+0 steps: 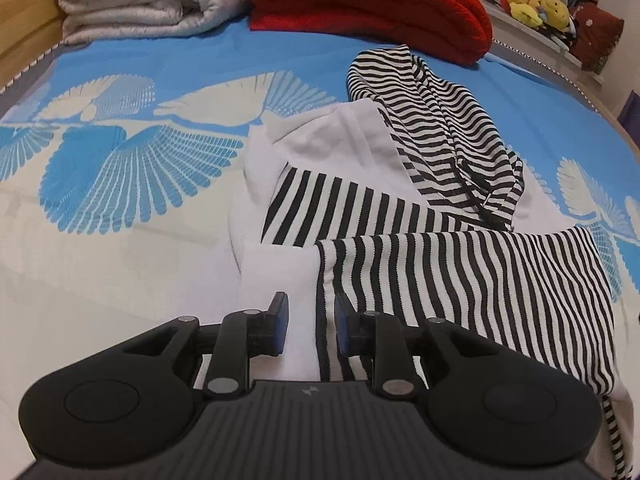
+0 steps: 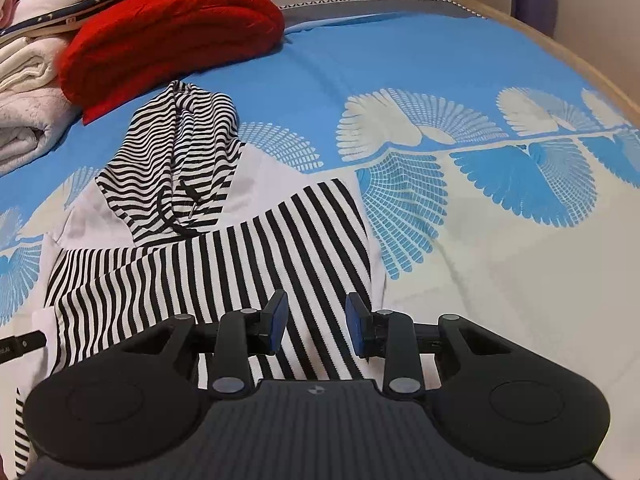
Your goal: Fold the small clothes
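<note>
Black-and-white stripes covered the little hoodie (image 1: pixel 400 220), which lay partly folded on the blue and cream bed cover (image 1: pixel 120 160). The left gripper (image 1: pixel 310 328) and the right gripper (image 2: pixel 316 326) hung just above it, jaws apart, holding nothing. A red blanket (image 2: pixel 172 28) sat behind.

The left claw (image 1: pixel 310 326) hangs parted above a striped hoodie (image 1: pixel 400 220) on the blue bedspread (image 1: pixel 160 80).
</note>
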Available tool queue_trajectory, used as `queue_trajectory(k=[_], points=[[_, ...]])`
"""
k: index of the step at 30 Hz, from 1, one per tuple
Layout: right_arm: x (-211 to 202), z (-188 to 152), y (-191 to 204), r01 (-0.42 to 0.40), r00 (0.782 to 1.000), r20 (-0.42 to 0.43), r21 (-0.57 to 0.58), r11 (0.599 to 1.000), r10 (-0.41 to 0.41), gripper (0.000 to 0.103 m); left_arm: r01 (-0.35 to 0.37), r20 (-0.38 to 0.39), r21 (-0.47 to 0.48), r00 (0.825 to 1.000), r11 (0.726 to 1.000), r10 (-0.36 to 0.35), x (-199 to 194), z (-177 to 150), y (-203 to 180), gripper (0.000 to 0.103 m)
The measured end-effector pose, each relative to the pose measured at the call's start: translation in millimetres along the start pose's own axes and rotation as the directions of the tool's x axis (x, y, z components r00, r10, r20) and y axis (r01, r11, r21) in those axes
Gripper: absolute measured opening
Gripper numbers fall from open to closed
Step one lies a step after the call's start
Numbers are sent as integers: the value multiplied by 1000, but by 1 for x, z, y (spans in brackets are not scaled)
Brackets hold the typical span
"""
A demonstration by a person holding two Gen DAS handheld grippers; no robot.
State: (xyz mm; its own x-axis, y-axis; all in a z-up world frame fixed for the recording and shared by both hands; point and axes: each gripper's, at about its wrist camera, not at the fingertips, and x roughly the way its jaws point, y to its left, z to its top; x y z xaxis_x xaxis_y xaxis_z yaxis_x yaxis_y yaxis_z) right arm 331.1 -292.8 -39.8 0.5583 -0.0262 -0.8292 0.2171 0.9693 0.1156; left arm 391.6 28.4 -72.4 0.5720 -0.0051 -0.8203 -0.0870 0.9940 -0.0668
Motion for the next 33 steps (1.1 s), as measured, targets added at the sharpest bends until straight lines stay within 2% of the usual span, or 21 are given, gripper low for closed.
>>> queue_trajectory(k=[7,13,19,23,27,29,33], points=[[-5,0,-6,17,1000,8,-56,998,-17,33,5,71,26,997,1000,-7,-5,4,-5,27],[-8,5,-7,-7,1000,11,-65,998,7,33,10,164,105,986,994,-27,-15,7,-8,27],[-10,8,-10,-7,1000,6,-127,992,7,33,-10,190,130,982,992,-15,-9,9,-2,25],[-9,12,-18,10,1000,2,-115,993,-10,33,-27,200,158,980,987,-5,-5,13,-2,25],[-6,18,-27,16,1000,9,-92,996,-15,33,43,152,154,986,987,-66,6,42,-6,25],[-3,20,-30,17,1000,1,-86,996,-17,33,52,152,182,985,982,-81,15,66,-15,25],[3,25,-32,8,1000,-2,-95,995,-8,33,86,145,168,983,982,-111,51,127,-33,25]])
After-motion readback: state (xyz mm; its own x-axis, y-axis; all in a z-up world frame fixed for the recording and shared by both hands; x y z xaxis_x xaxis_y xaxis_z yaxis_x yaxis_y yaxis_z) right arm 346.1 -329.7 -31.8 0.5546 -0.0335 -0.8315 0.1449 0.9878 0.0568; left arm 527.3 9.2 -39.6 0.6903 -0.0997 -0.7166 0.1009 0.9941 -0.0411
